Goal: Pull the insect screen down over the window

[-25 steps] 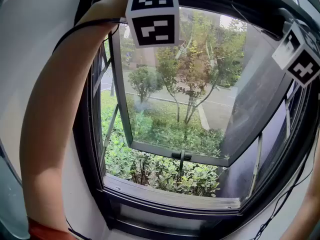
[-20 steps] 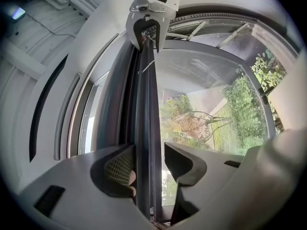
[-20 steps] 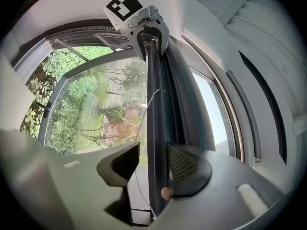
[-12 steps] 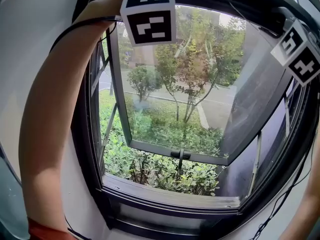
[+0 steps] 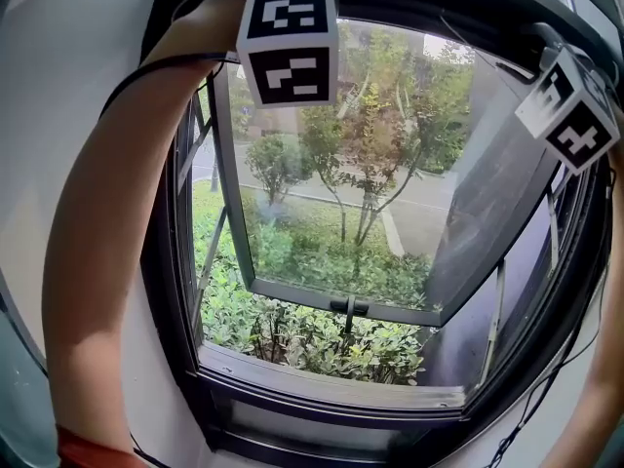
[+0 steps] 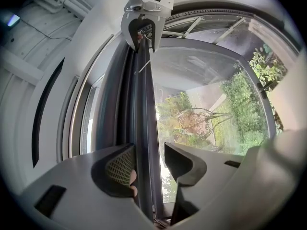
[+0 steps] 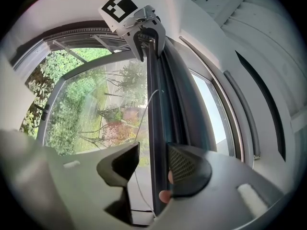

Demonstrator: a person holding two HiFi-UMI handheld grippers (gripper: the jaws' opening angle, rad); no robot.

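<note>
The insect screen's dark pull bar (image 6: 144, 109) lies rolled up along the top of the window frame. In the left gripper view my left gripper (image 6: 149, 164) holds this bar between its jaws, the mesh pad against it. The right gripper (image 6: 142, 35) clamps the same bar farther along. In the right gripper view the bar (image 7: 157, 109) runs between the right gripper's (image 7: 153, 164) jaws, with the left gripper (image 7: 146, 42) on it at the far end. In the head view only the marker cubes (image 5: 288, 47) (image 5: 570, 115) show, raised at the window's top.
The glass sash (image 5: 341, 183) is swung outward, its handle (image 5: 349, 307) at the bottom edge. The sill (image 5: 331, 378) lies below, with shrubs and trees outside. A thin cord (image 7: 144, 114) hangs beside the bar. A bare forearm (image 5: 107, 261) crosses the left side.
Both marker cubes have shifted only slightly near the window's top. The bar stays up and the window opening looks the same.
</note>
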